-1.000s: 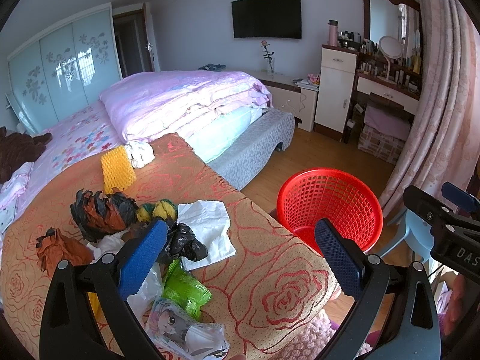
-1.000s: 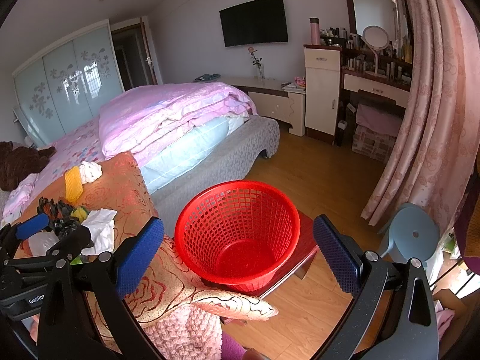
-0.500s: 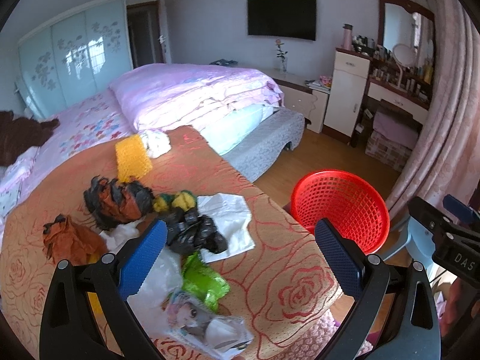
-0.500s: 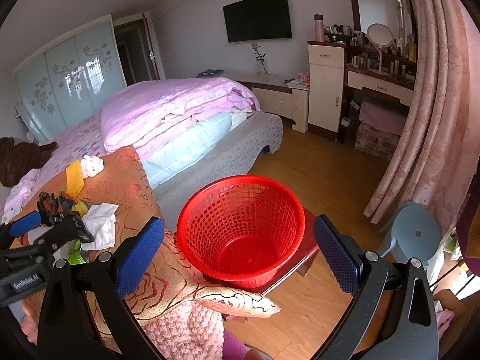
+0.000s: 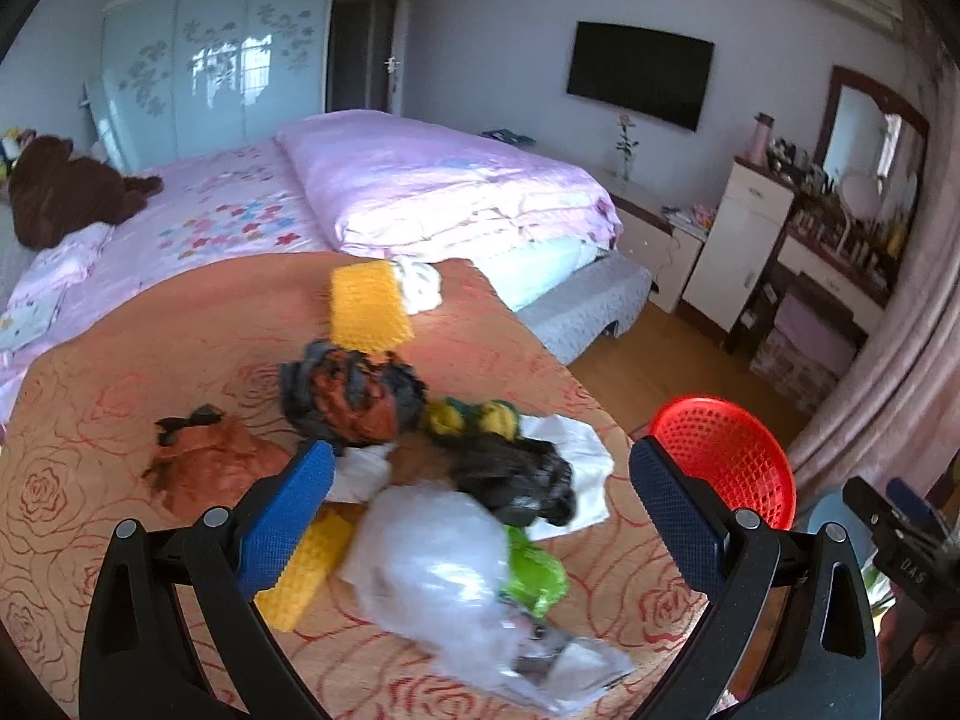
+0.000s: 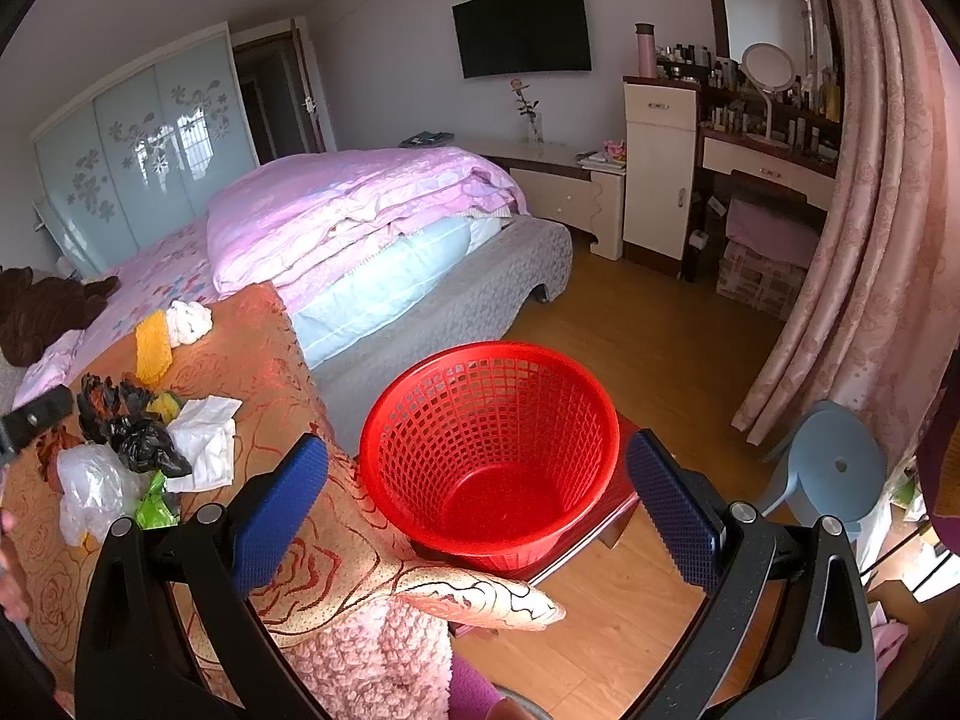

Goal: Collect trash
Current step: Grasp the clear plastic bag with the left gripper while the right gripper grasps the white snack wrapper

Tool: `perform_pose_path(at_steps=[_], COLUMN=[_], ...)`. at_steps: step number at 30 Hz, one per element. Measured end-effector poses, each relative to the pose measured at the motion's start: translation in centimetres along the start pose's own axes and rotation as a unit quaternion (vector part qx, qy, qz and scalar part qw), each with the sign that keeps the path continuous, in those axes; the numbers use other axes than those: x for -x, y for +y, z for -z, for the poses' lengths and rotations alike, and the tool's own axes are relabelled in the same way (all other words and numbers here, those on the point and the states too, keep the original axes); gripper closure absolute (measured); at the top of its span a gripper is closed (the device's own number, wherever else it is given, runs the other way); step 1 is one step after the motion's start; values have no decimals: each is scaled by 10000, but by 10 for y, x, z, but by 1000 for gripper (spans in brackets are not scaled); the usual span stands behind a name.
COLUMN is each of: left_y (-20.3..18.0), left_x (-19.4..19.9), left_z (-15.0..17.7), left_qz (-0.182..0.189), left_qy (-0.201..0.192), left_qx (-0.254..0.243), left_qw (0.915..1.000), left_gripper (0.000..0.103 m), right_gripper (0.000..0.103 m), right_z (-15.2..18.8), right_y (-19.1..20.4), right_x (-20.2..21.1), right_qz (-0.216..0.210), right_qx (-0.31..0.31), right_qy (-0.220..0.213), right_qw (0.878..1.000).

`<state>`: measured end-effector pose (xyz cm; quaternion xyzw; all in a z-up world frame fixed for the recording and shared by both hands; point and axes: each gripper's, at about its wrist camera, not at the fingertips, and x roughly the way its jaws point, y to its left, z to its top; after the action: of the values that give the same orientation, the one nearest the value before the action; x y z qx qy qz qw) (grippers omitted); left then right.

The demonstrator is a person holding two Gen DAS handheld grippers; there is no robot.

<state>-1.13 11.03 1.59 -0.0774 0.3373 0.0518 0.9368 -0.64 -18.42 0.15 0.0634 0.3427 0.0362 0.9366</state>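
Observation:
Trash lies heaped on the orange rose-patterned bedspread [image 5: 108,480]: a clear plastic bag [image 5: 432,558], a black bag [image 5: 516,474], a green wrapper [image 5: 534,570], white tissue [image 5: 576,450], a black-and-orange crumple [image 5: 354,396] and yellow foam netting [image 5: 366,306]. My left gripper [image 5: 480,504] hangs open just above the clear bag and black bag, holding nothing. The red mesh basket [image 6: 492,444] stands empty on a low red stool beside the bed. My right gripper [image 6: 477,492] is open over the basket's near rim. The same pile [image 6: 138,450] shows at that view's left.
A pink quilt [image 5: 432,186] and brown plush toy [image 5: 66,192] lie further up the bed. A blue plastic stool [image 6: 834,468] stands right of the basket, with a pink curtain [image 6: 870,240] behind it. A dresser [image 6: 762,168] lines the far wall across bare wooden floor.
My left gripper has swung left and forward over the trash pile, so the basket slid to the view's right edge. The right gripper has barely moved.

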Motion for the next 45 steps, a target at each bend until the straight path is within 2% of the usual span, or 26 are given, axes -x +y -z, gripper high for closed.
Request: perform_pose_path(at_steps=[5,8,11,13,16,19,23,26,29,33,39,45], left_y=[8,8,7,8,14,19,21,21,27,36,46,52], left_x=[-2,-8,-15,-20,-23,-22,-17,-10,2,14,24,28], left_z=[6,16,25,31,35,37,41,37,32,24,18,17], left_qz=[4,43,73,76,60,93,123,133,91,9,-114,-159], left_qy=[101,248,459,568,600,552,463,379,214,32,-124,-176], left_qx=[16,-85,-151,-135,-81,-47,-75,-57,-19,130,257,348], left_qw=[9999,9996,9988,9983,9981,9984,9988,9992,9997,9999,9995,9991], left_gripper=[9,17,29,45,56,61,65,65,65,65,65,65], right_gripper=[6,6,6,6,6,6,6,6,6,6,8,23], right_z=[0,-1,0,1,2,5,10,15,20,30,43,54], right_y=[2,2,4,6,11,22,46,68,92,125,159,180], right_x=[-1,-1,-3,-4,-5,-6,-7,-8,-9,-9,-13,-19], right_qz=[-51,-65,-102,-156,-285,-432,-848,-1313,-1800,-2161,-2426,-2550], right_qx=[36,60,95,134,243,417,756,1081,1452,2004,2541,2884], right_qy=[42,56,98,150,237,311,470,639,828,878,981,1132], right_qw=[10000,9999,9999,9997,9990,9977,9924,9834,9694,9516,9311,9159])
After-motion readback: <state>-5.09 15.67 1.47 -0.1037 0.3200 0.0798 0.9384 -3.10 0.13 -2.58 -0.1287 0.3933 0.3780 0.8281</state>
